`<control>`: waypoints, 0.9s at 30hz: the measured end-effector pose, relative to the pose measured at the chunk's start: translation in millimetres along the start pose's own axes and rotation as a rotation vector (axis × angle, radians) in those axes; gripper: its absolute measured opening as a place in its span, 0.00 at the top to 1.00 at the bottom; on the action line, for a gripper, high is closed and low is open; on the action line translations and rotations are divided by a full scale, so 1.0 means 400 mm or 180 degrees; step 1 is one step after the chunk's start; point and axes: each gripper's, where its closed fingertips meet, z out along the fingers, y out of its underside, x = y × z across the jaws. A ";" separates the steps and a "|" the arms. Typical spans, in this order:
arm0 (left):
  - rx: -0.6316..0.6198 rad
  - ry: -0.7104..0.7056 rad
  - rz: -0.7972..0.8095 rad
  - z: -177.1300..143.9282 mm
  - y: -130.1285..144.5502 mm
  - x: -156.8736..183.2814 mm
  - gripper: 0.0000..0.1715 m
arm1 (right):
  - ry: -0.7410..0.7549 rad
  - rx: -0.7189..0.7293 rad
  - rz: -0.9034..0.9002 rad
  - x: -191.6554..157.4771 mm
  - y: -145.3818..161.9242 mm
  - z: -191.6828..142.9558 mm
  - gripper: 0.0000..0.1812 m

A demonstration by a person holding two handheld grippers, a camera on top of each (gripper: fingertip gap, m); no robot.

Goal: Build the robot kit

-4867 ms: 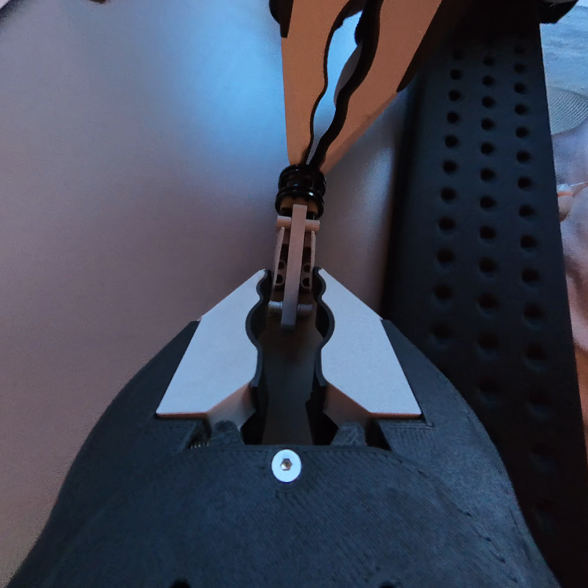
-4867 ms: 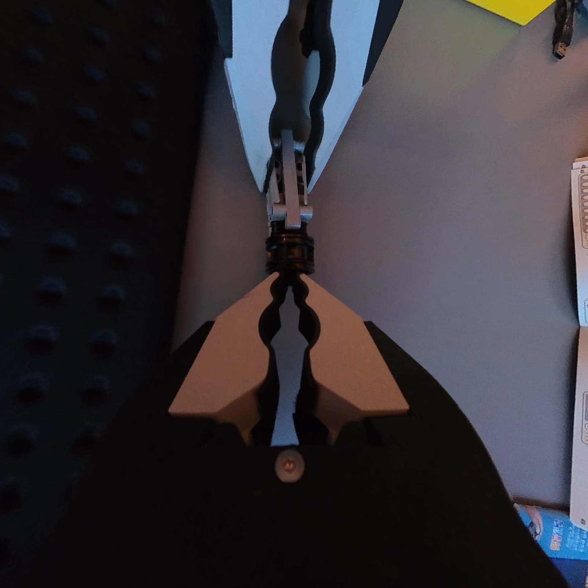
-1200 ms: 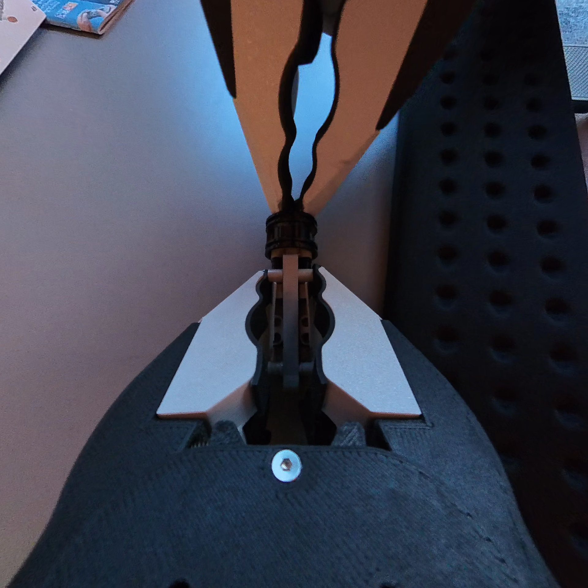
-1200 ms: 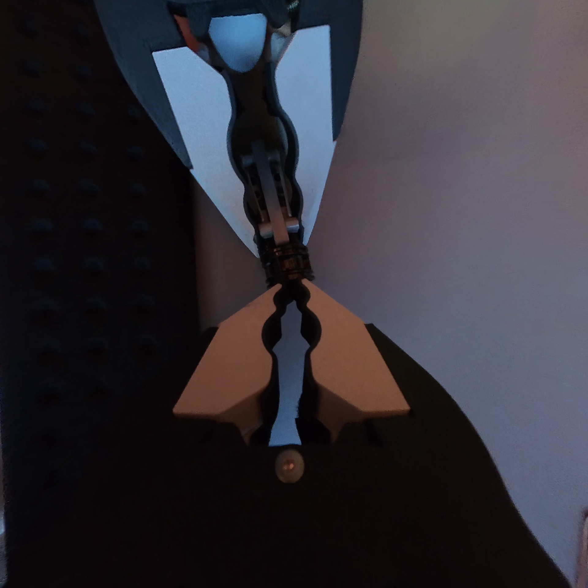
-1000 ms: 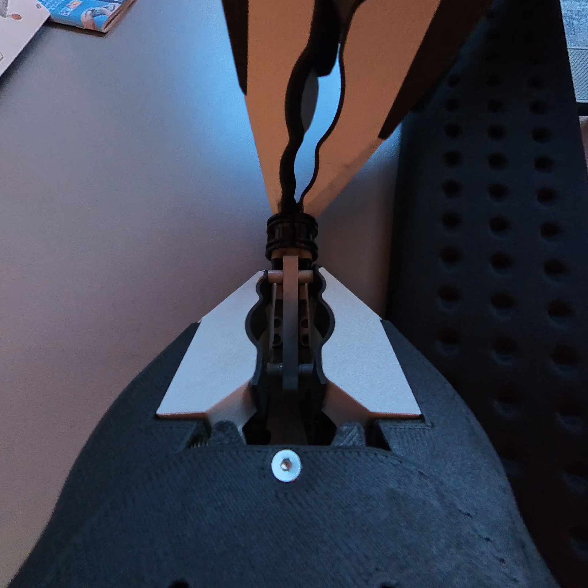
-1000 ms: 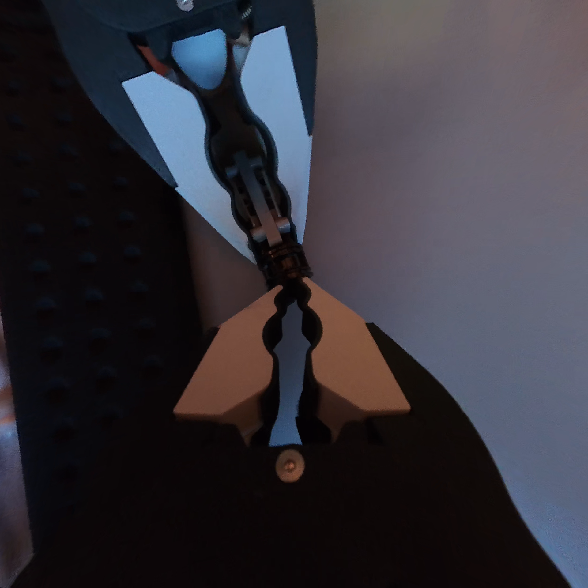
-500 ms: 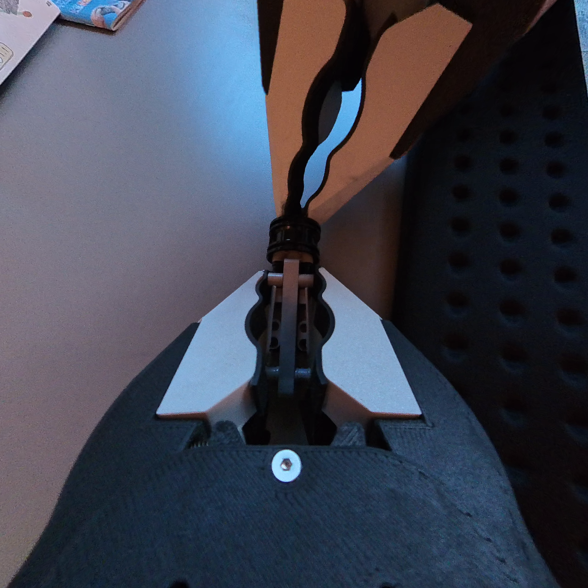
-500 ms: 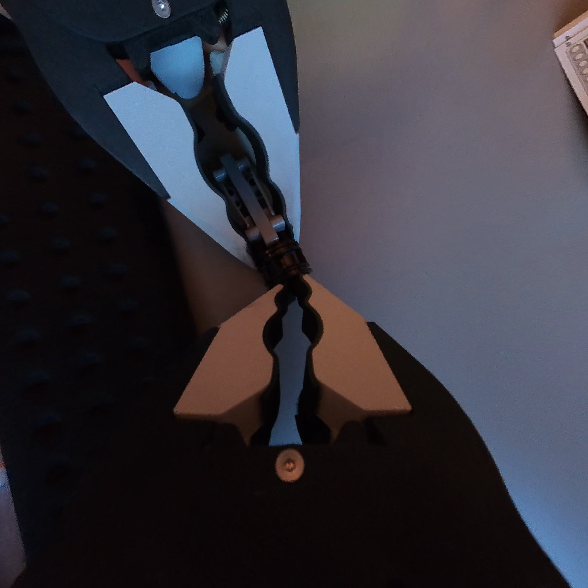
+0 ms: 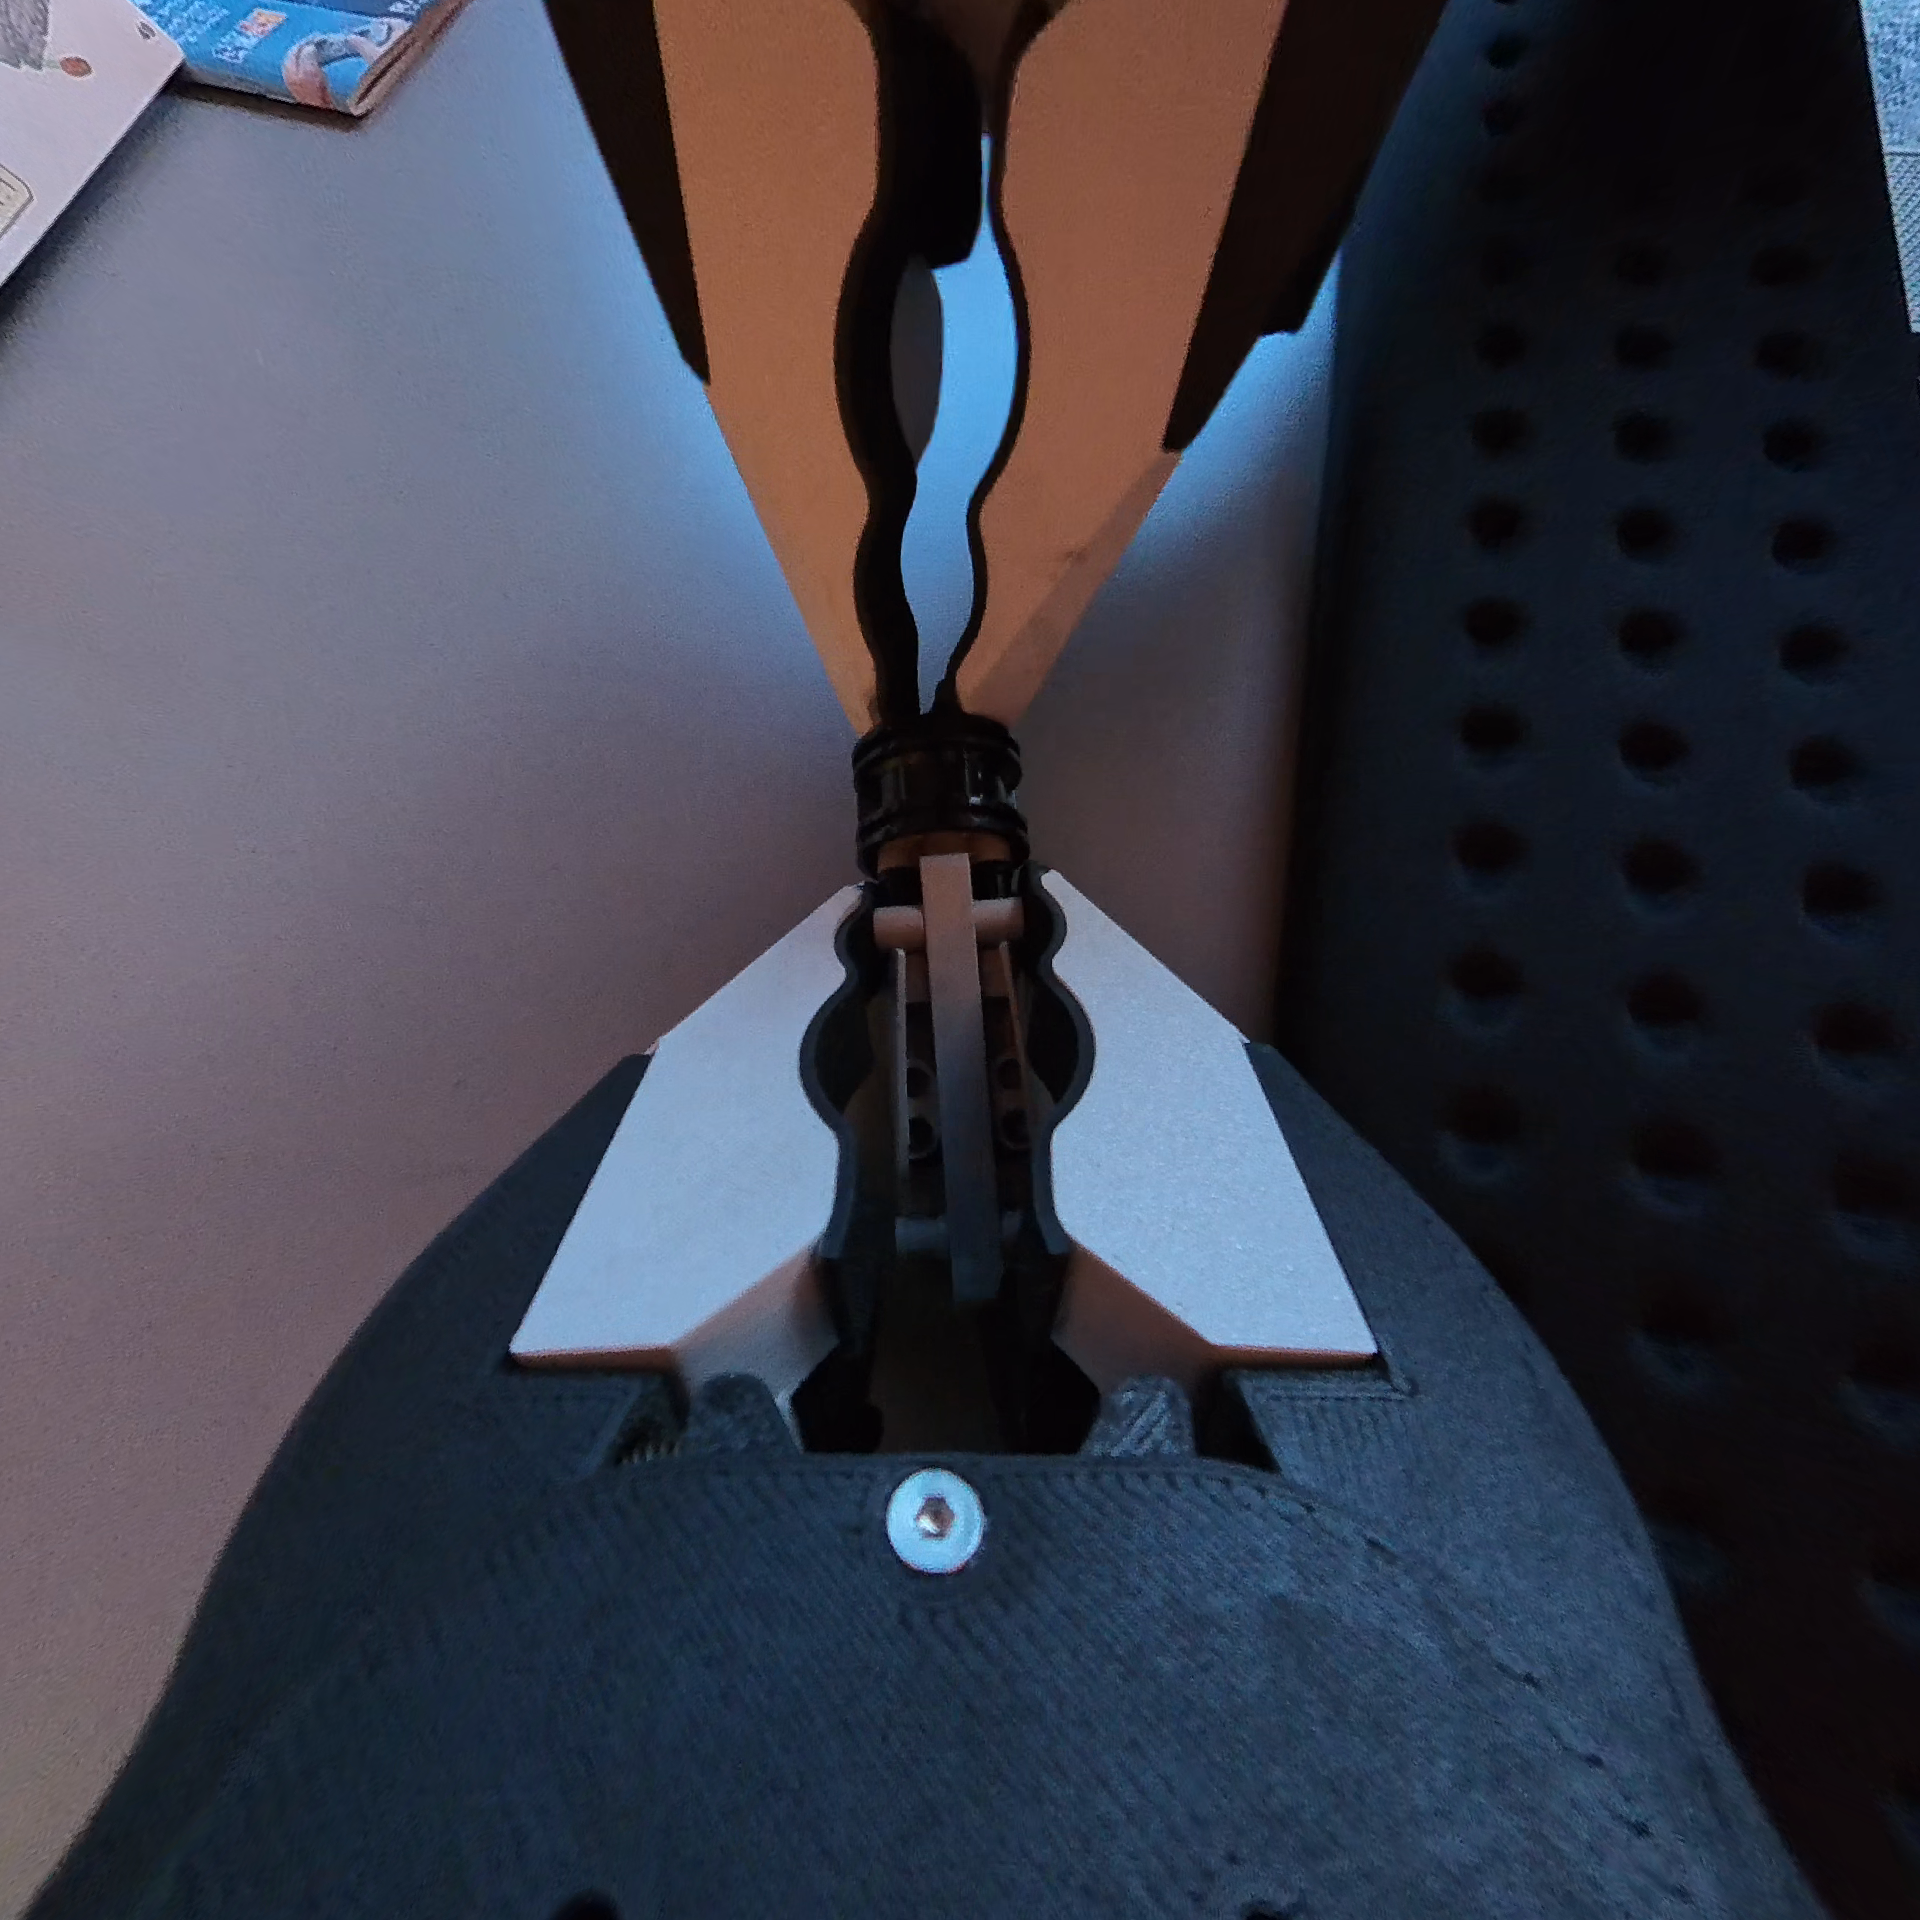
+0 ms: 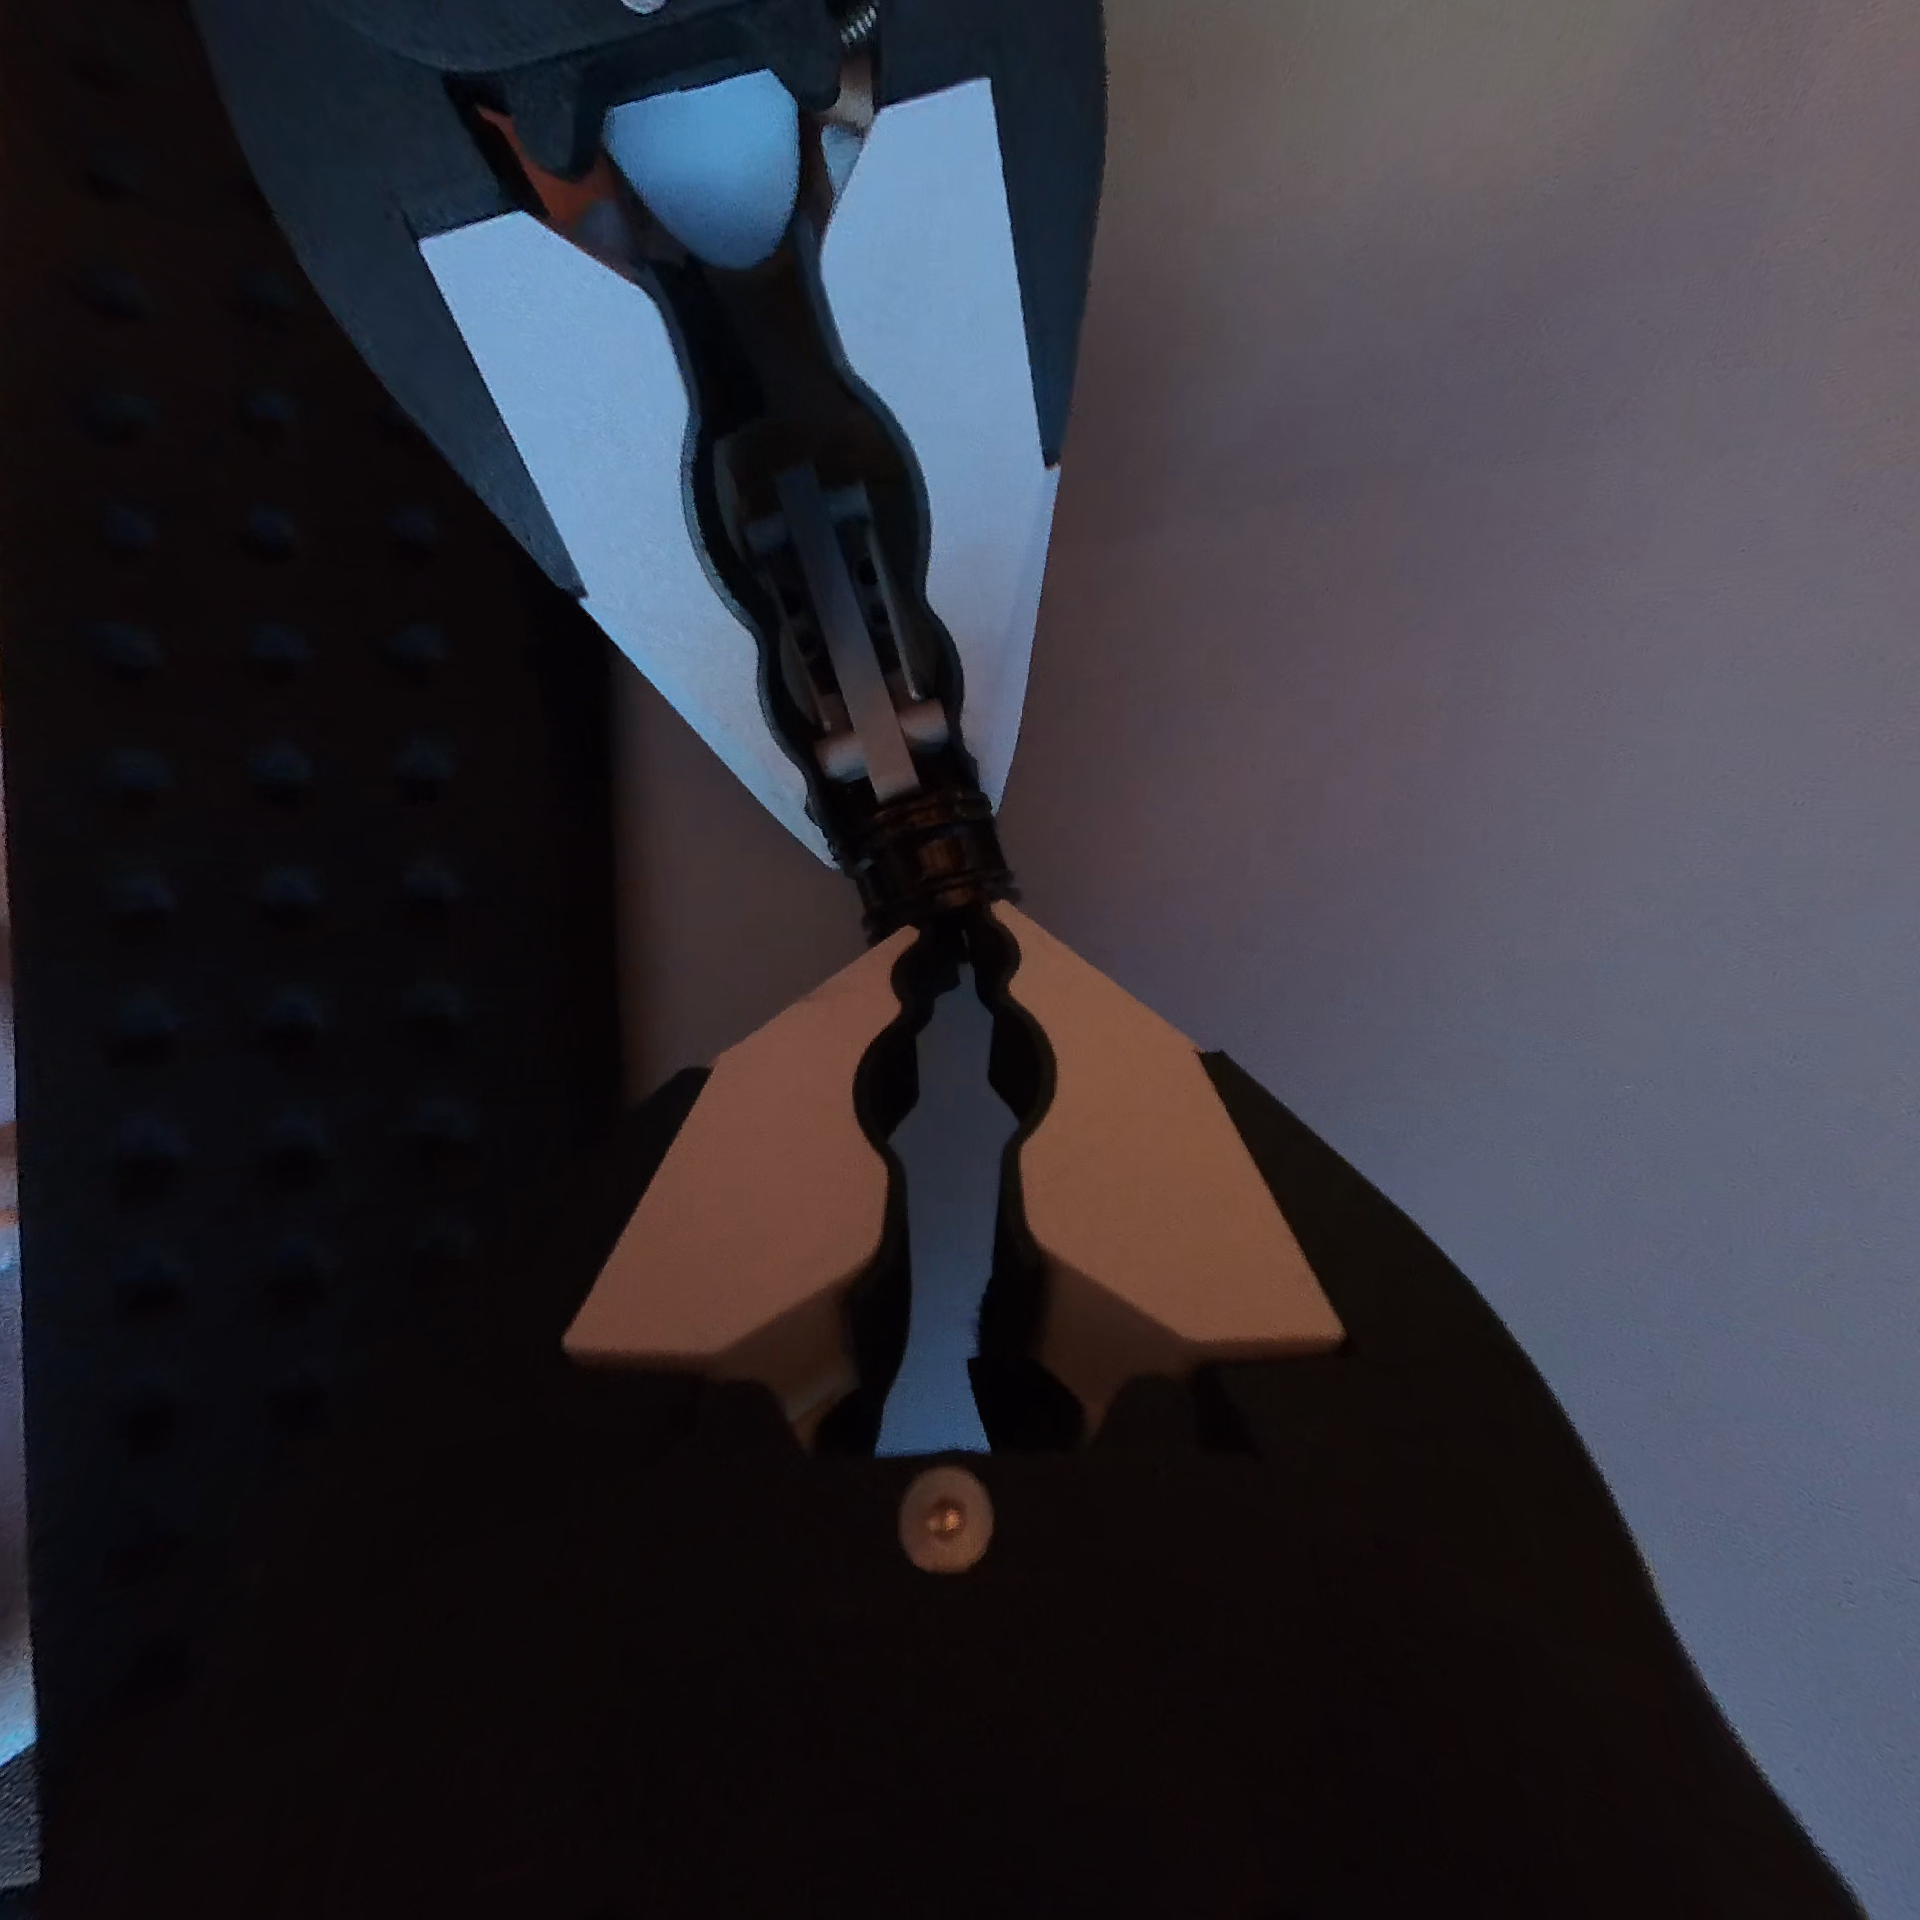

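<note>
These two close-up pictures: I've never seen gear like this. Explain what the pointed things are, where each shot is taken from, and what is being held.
No robot here: a person holds two hand-held grippers, each with a camera looking along its two fingers.

In the left wrist view, the left gripper fills the bottom, shut on a small grey beam assembly of toy building pieces. The right gripper comes in from the top, tip to tip, pinching a black ribbed wheel on the assembly's end.

The right wrist view shows the same meeting from the opposite side, the right gripper below.

Beneath is a plain grey table, a dark studded panel beside it, and printed booklets at the far corner.
</note>
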 end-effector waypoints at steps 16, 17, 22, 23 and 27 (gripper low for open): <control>-0.0013 -0.0103 -0.0388 -0.042 0.038 -0.039 0.78 | 0.0106 0.0378 0.0169 0.013 0.031 -0.017 0.99; -0.0006 -0.0079 -0.0427 -0.043 0.038 -0.040 0.81 | 0.0091 0.0395 0.0172 0.012 0.032 -0.017 0.99; -0.0006 -0.0081 -0.0349 -0.037 0.033 -0.042 0.84 | 0.0367 0.0264 -0.0222 0.023 0.044 -0.008 0.98; -0.0009 -0.0099 -0.0302 -0.036 0.032 -0.040 0.85 | 0.0446 0.0231 -0.0303 0.026 0.045 -0.009 0.98; -0.0008 -0.0112 -0.0218 -0.034 0.030 -0.034 0.85 | 0.0487 0.0381 -0.0385 0.027 0.044 -0.014 0.95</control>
